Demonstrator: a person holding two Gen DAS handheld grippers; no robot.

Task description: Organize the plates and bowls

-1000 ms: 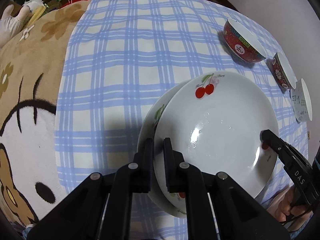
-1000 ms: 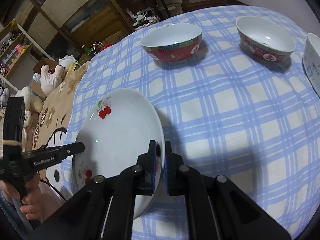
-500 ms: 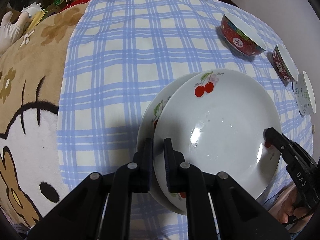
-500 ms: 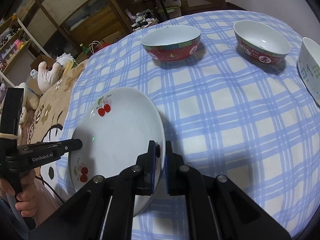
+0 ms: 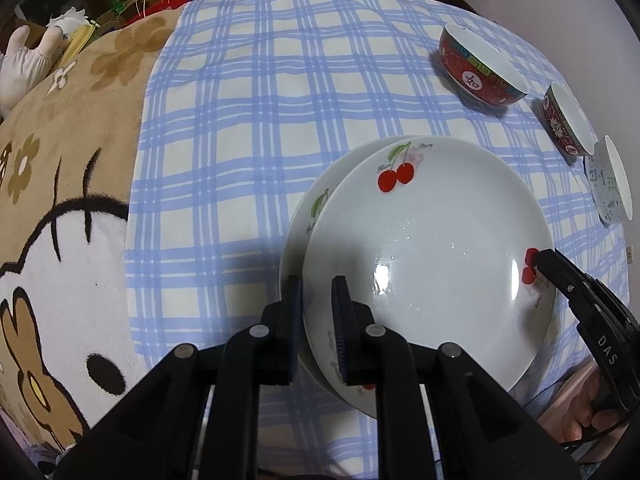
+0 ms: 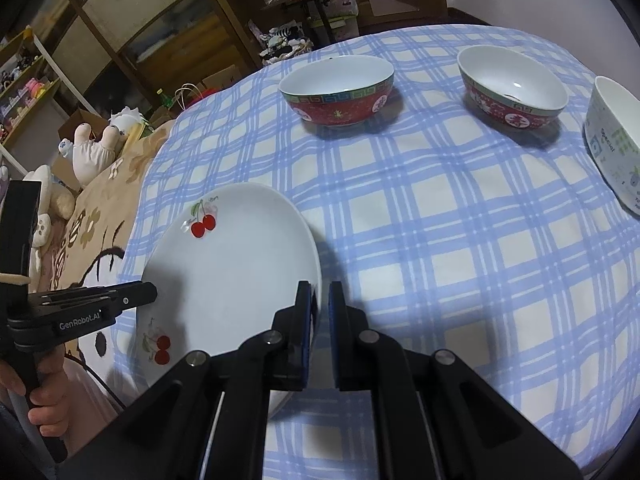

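The top plate (image 5: pixel 432 256) sat face-up on a second plate (image 5: pixel 304 220) near the tablecloth's (image 5: pixel 240 120) edge, its rim between the opening left gripper (image 5: pixel 316 312) and pinched opposite by the right gripper (image 6: pixel 319 316).

I see a blue-and-white checked tablecloth (image 6: pixel 460 240) over the table, a tan cartoon-print blanket (image 5: pixel 60 200) beside it. Dark wooden glass-fronted cabinets (image 6: pixel 132 28) line the far wall; cluttered shelves (image 6: pixel 24 80) left. Stuffed toys (image 6: pixel 100 148) sit beside the blanket. Lighting dim.
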